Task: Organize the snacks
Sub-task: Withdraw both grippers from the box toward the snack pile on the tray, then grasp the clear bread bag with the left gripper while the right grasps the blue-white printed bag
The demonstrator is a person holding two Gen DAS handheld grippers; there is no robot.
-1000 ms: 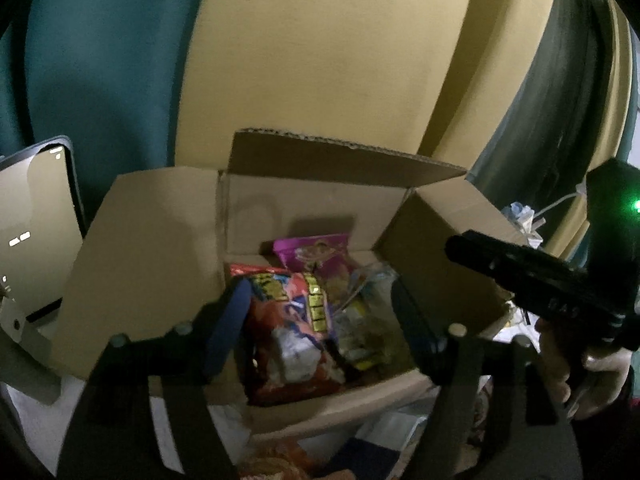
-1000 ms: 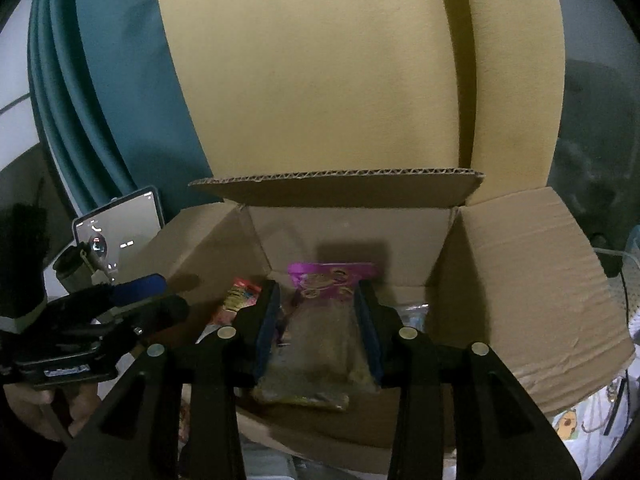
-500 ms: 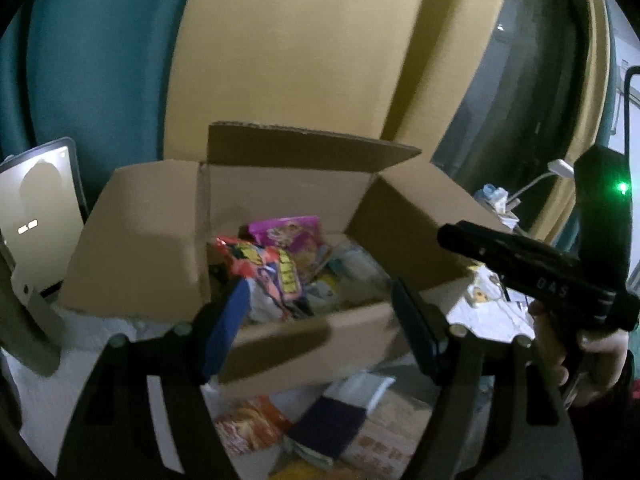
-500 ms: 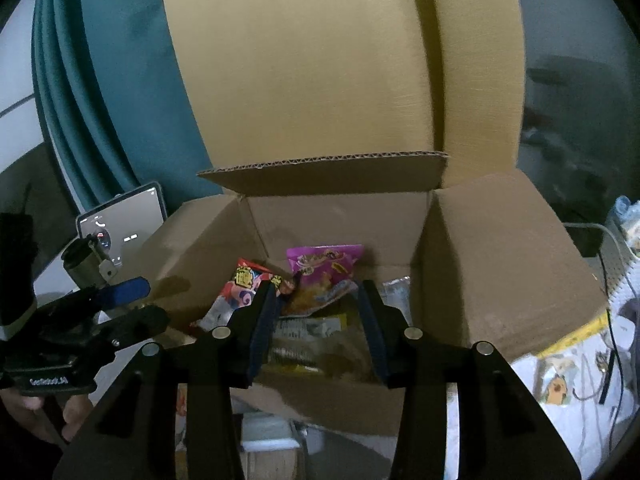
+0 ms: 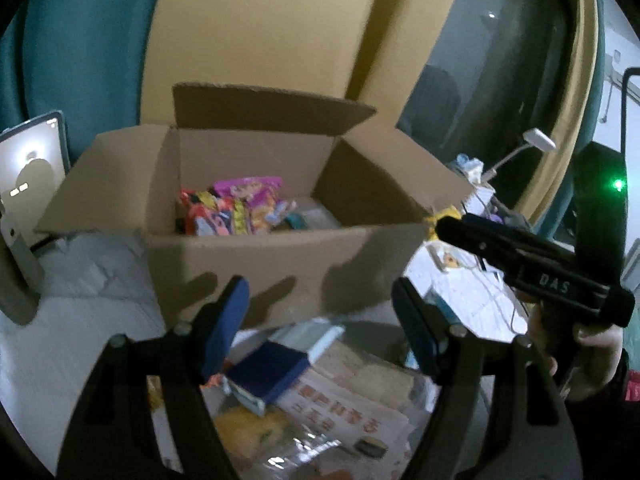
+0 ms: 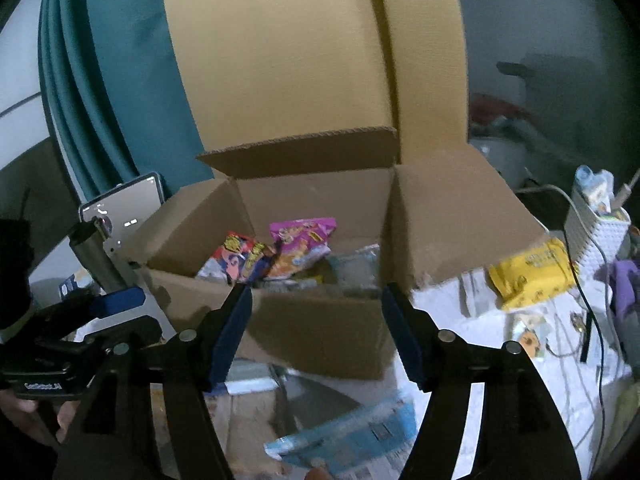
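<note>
Both grippers, left (image 5: 320, 320) and right (image 6: 316, 328), gaping empty short of the cardboard box (image 6: 320, 328) of snack packets (image 6: 300, 246): best lowered squarely over one loose blue packet (image 6: 352, 436) before closing.

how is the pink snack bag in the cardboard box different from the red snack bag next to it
The pink and purple foil snack bag stands further back in the open brown cardboard box, nearer the middle; the red foil snack bag with yellow lettering leans at its left, closer to the front wall. The pink bag shows an orange lower half; the red bag shows a pale patch. Both are crinkly printed packets lying loose in the box, touched by neither gripper.
</note>
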